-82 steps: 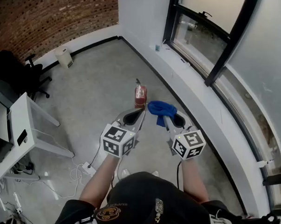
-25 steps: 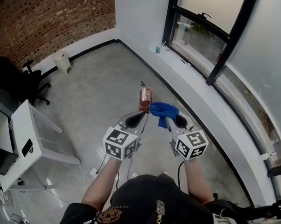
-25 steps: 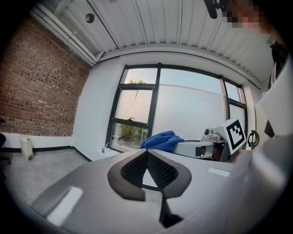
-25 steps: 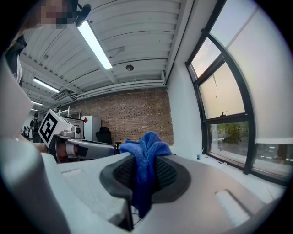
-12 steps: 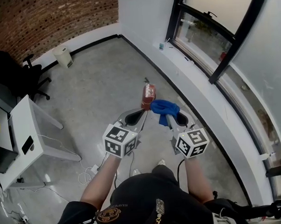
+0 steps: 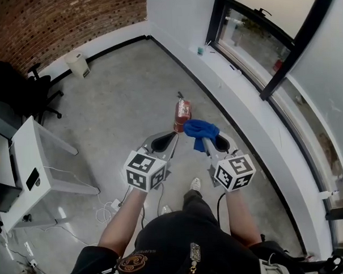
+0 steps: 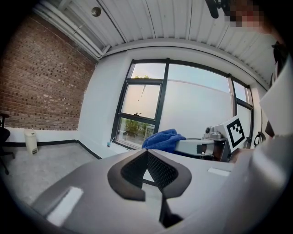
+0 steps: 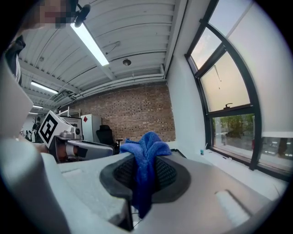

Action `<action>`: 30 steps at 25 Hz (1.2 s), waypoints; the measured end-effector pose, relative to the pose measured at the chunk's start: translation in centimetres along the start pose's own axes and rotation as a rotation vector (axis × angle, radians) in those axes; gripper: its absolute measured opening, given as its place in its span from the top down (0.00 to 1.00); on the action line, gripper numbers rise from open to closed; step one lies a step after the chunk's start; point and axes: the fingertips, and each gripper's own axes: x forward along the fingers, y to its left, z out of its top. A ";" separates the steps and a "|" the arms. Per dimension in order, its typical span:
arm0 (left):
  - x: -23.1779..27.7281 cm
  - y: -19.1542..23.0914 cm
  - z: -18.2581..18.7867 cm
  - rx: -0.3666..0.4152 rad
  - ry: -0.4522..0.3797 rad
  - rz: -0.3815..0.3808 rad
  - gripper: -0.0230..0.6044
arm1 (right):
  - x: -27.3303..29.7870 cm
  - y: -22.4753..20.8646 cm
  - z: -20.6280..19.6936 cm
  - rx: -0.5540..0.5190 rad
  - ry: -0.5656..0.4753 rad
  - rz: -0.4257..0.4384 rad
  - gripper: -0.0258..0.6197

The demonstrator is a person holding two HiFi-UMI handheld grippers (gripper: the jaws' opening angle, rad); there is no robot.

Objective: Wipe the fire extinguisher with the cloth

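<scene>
Closest in, both of the person's forearms reach forward side by side, a marker cube on top of each gripper.

Left gripper: jaws fully together, pads meeting at the tip, nothing between them. It's carrying nothing.

Right gripper: jaws clamped on the cloth. The blue fabric is pinched between the black pads, a bunch puffing up above the tips and a tail hanging down below them. The jaws stand only as far apart as the fabric's thickness.

From the head view the two grippers run nearly parallel, close but apart, with the cloth bunched over the right one's tips.

Just past those tips, down on the grey floor, stands the extinguisher: red, upright, black handle on top. It stands near the foot of the white ledge that curves along under the window. In the picture the cloth sits right beside its base; I cannot tell contact from this angle.

Farther off, a white desk and a black chair stand at the left. A brick wall closes the far side.
</scene>
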 end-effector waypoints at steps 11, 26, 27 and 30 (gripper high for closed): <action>13.2 1.6 0.7 -0.016 0.041 0.045 0.96 | 5.0 -13.2 0.3 0.033 0.014 0.032 0.88; 23.8 7.6 -4.2 -0.061 0.233 0.112 0.96 | 13.4 -24.9 -6.0 0.017 0.209 0.064 0.88; 24.3 8.6 -4.6 -0.061 0.245 0.107 0.96 | 14.3 -25.1 -6.7 -0.005 0.234 0.068 0.88; 26.0 11.8 -6.0 -0.042 0.271 0.094 0.96 | 17.3 -26.0 -8.1 -0.045 0.283 0.062 0.88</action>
